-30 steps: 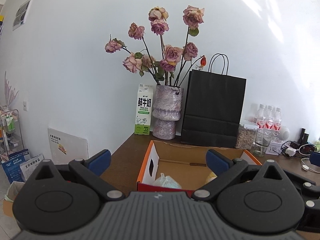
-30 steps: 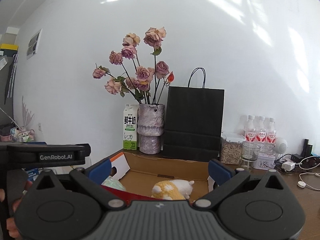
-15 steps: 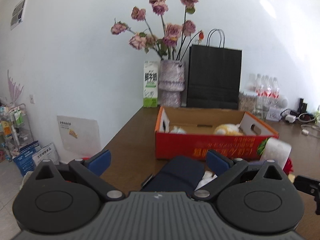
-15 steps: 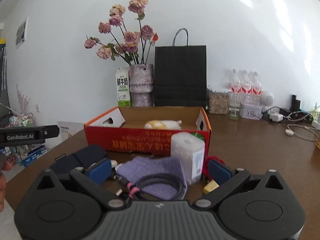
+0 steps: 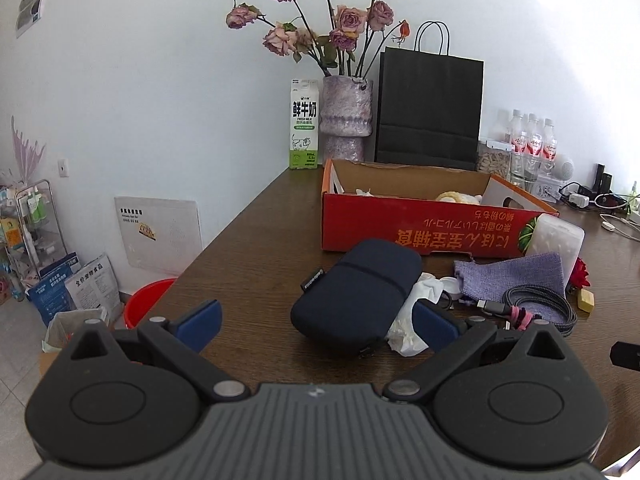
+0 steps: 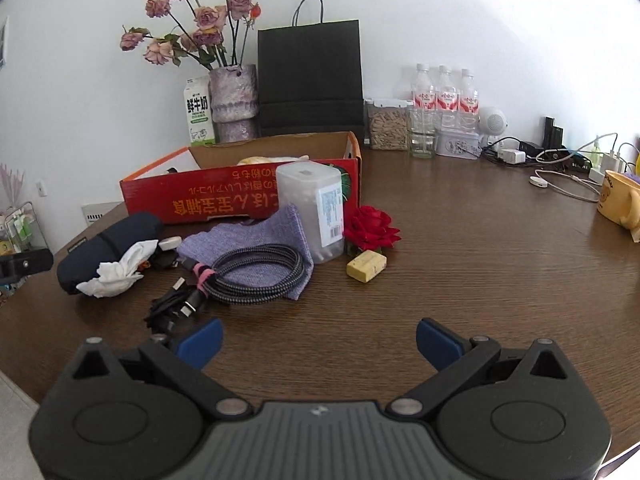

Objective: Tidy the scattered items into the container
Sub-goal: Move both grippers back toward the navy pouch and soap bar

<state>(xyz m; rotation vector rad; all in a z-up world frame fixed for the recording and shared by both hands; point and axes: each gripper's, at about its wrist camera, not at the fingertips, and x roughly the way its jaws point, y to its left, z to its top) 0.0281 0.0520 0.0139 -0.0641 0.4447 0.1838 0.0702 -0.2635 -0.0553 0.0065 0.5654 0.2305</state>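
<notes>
Box point(image 5: 420, 224), red printed cardboard with a brown inside, sits on the dark wood-grain tabletop point(image 5: 248, 248) well beyond the left hand-held gripper point(image 5: 316, 326), whose blue-padded jaws stand wide apart and empty. Between gripper and box lies a navy oblong pouch point(image 5: 356, 284), soft and rounded, touching a crumpled white tissue point(image 5: 412, 320).

From the right wrist, the right hand-held gripper point(image 6: 318, 340) is likewise spread, holding nothing, over bare tabletop point(image 6: 460, 248). Ahead, near the box point(image 6: 240, 196), lie a coiled braided cable point(image 6: 256, 274) on a lilac knit cloth point(image 6: 256, 236), a frosted plastic canister point(image 6: 316, 208), a red rose point(image 6: 372, 228) and a yellow block point(image 6: 366, 266).
</notes>
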